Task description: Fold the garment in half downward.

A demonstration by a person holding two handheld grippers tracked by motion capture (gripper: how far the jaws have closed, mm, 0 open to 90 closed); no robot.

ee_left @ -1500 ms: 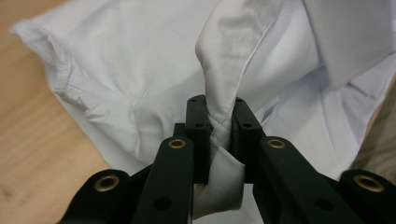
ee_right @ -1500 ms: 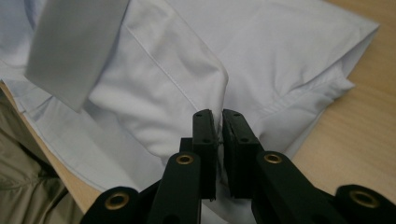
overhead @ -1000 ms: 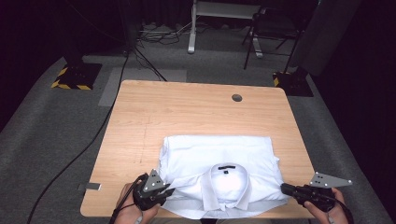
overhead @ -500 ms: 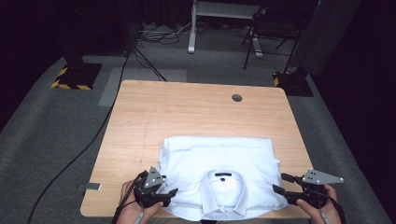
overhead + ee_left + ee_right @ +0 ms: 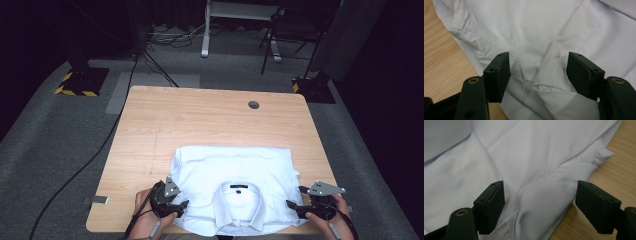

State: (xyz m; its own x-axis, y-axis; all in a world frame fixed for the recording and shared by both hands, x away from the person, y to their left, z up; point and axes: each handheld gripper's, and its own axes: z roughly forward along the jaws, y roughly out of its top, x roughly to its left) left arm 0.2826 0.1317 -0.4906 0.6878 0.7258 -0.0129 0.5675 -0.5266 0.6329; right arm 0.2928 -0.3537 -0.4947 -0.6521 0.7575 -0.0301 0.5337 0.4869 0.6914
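A folded white shirt (image 5: 235,187) lies collar-up on the near half of the wooden table (image 5: 200,120). My left gripper (image 5: 181,206) is at the shirt's near left corner, and its jaws have just been opening. In the left gripper view the gripper (image 5: 539,67) stands open around a raised crease of shirt cloth (image 5: 549,62) that the pads do not press. My right gripper (image 5: 292,206) is at the near right corner, its jaws also just opening. In the right gripper view the gripper (image 5: 540,200) is open over a shirt fold (image 5: 541,185), near the table edge.
A round cable hole (image 5: 253,105) sits at the table's far right. A black cable (image 5: 100,150) runs over the grey carpet on the left. Desk legs (image 5: 205,30) and a chair (image 5: 280,35) stand behind the table. A tape strip (image 5: 97,200) sticks out at the near left edge.
Both grippers have sunk toward the table at the shirt's near corners. Their jaws were shut on the cloth and now stand open, and the shirt's near edge lies lower.
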